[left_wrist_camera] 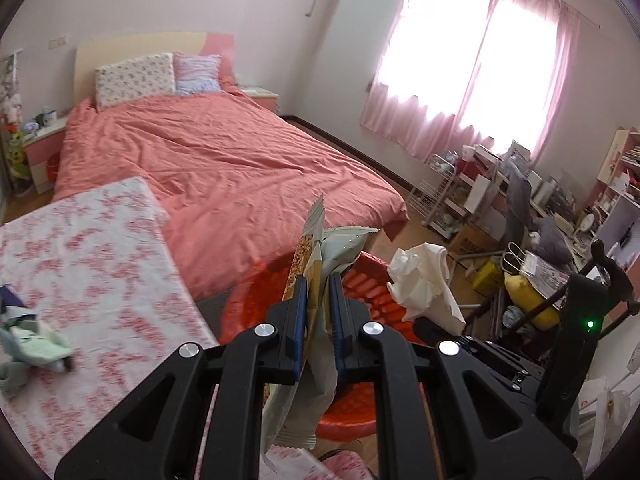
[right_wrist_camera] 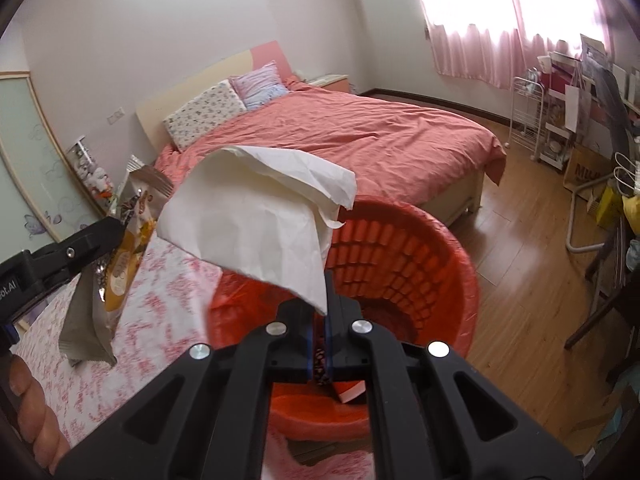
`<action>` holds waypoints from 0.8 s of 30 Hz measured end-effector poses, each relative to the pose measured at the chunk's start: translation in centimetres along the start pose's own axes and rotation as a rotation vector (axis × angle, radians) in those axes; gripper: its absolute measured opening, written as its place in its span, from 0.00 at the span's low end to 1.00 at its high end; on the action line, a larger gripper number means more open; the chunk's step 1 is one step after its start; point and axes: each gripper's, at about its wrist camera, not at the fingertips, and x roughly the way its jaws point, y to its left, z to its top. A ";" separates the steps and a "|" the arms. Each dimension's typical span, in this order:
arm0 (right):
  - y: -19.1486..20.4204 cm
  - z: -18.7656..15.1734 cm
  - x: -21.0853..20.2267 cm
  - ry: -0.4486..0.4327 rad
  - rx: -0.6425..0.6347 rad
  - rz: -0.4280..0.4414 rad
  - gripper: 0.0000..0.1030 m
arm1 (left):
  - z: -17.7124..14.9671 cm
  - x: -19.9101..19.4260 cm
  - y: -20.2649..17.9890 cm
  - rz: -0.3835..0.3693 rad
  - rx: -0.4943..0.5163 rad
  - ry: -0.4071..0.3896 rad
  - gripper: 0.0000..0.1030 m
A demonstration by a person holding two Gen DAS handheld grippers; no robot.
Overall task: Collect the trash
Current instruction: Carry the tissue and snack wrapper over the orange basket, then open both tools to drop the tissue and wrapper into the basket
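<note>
My left gripper [left_wrist_camera: 318, 288] is shut on crumpled snack wrappers [left_wrist_camera: 320, 248], grey-green foil with a yellow printed strip, held over the near rim of the orange-red trash basket [left_wrist_camera: 372, 284]. My right gripper [right_wrist_camera: 324, 280] is shut on a white paper tissue [right_wrist_camera: 256, 216], which hangs above the trash basket [right_wrist_camera: 440, 248]. In the right wrist view the left gripper [right_wrist_camera: 116, 222] comes in from the left with the snack wrappers [right_wrist_camera: 116, 264] dangling beside the basket. In the left wrist view the tissue [left_wrist_camera: 424, 280] shows over the basket's right side.
A table with a pink-and-white floral cloth [left_wrist_camera: 88, 264] stands left of the basket, a small green-and-white cloth item [left_wrist_camera: 32, 348] on it. Behind lies a bed with a coral cover [left_wrist_camera: 224, 160]. A cluttered desk and chair [left_wrist_camera: 532, 240] fill the right. Wooden floor [right_wrist_camera: 520, 300] surrounds the basket.
</note>
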 end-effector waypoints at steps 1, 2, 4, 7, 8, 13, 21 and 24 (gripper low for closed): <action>-0.4 0.1 0.3 0.004 0.007 -0.002 0.05 | -0.1 0.5 -0.3 -0.004 0.002 0.007 0.12; -0.7 0.1 0.5 0.007 0.013 -0.002 0.05 | -0.1 0.9 -0.5 -0.007 0.003 0.013 0.12; -1.5 0.2 1.4 0.016 0.023 -0.008 0.05 | -0.1 1.9 -0.7 -0.011 -0.003 0.031 0.12; -2.2 0.2 2.7 0.033 0.024 -0.023 0.07 | -0.2 3.1 -0.2 -0.012 -0.035 0.061 0.17; -2.3 0.2 3.3 0.042 0.024 -0.027 0.10 | -0.2 3.5 0.1 -0.011 -0.048 0.071 0.20; -2.3 -0.3 4.4 0.060 0.007 -0.046 0.27 | -0.3 4.1 0.4 0.019 -0.057 0.095 0.38; -1.4 -0.2 3.6 0.037 -0.022 -0.065 0.40 | 0.2 2.6 1.4 0.086 -0.050 0.071 0.49; -0.9 0.0 2.6 0.019 -0.032 -0.066 0.43 | 0.4 1.2 2.6 0.125 -0.048 0.046 0.53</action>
